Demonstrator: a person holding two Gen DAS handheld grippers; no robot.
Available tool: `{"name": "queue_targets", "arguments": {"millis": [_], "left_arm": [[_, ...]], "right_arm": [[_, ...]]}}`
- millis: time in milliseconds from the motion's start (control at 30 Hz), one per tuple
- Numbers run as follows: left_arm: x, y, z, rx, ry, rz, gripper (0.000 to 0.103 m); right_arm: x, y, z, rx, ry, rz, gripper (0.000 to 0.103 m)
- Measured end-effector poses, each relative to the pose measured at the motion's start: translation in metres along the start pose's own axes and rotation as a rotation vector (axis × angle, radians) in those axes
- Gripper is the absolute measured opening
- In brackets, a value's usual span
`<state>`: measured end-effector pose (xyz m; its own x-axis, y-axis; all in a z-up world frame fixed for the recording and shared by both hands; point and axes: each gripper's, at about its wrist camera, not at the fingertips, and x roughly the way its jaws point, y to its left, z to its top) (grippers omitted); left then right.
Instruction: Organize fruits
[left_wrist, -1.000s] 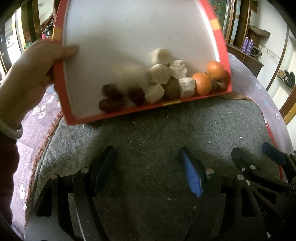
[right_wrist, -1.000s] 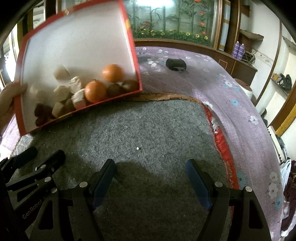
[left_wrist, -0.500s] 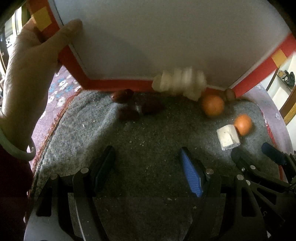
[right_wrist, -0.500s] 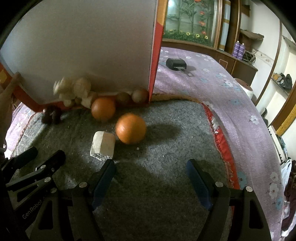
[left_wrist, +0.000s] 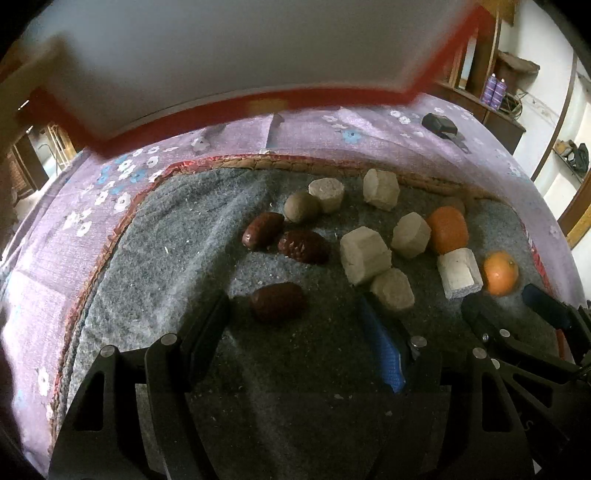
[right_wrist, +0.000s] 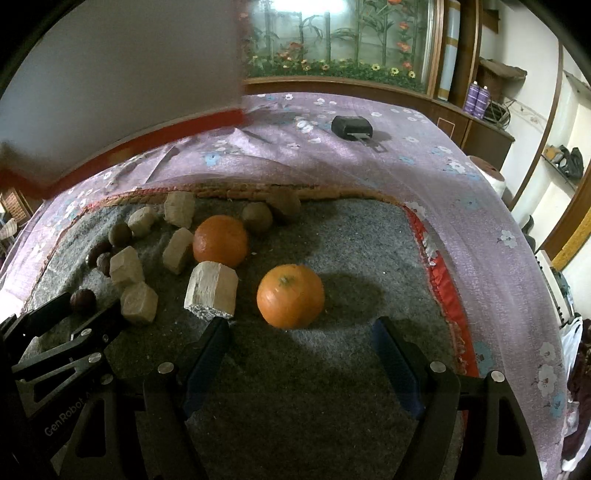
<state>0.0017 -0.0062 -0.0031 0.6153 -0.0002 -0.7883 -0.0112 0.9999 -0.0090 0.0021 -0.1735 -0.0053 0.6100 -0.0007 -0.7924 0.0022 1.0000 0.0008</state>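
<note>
Now you're holding both hand-held grippers, left (left_wrist: 295, 332) & right (right_wrist: 301, 354), w/ jaws apart, resting behind fruits scattered on the grey mat (right_wrist: 332, 387).

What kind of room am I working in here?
Most likely a home living or dining room. The fruit lies on a grey felt mat over a purple flowered tablecloth, with a dark wooden cabinet and a painted flower panel behind it.

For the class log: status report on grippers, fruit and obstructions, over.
Left gripper open, right gripper open, both empty. Near round orange loose on grey felt mat. Red-rimmed white tray overhead.
</note>
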Motion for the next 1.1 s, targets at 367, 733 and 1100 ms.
{"name": "queue_targets", "arguments": {"millis": [367, 733, 1100], "left_arm": [[0.0, -0.0002, 0.0, 0.0, 0.0, 0.0, 0.072], [0.0041, 0.0038, 0.0032, -0.001, -0.002, -0.001, 0.072], [0.0048, 0.0037, 0.0041, -0.001, -0.002, -0.001, 0.072]], "right_arm": [[0.0001, 0.0002, -0.0002, 0.0, 0.0, 0.0, 0.079], [0.0014, -0.0005, 0.0003, -0.001, 0.0, 0.0, 0.079], [0.0016, -0.0005, 0.0005, -0.001, 0.001, -0.001, 0.079]]}}
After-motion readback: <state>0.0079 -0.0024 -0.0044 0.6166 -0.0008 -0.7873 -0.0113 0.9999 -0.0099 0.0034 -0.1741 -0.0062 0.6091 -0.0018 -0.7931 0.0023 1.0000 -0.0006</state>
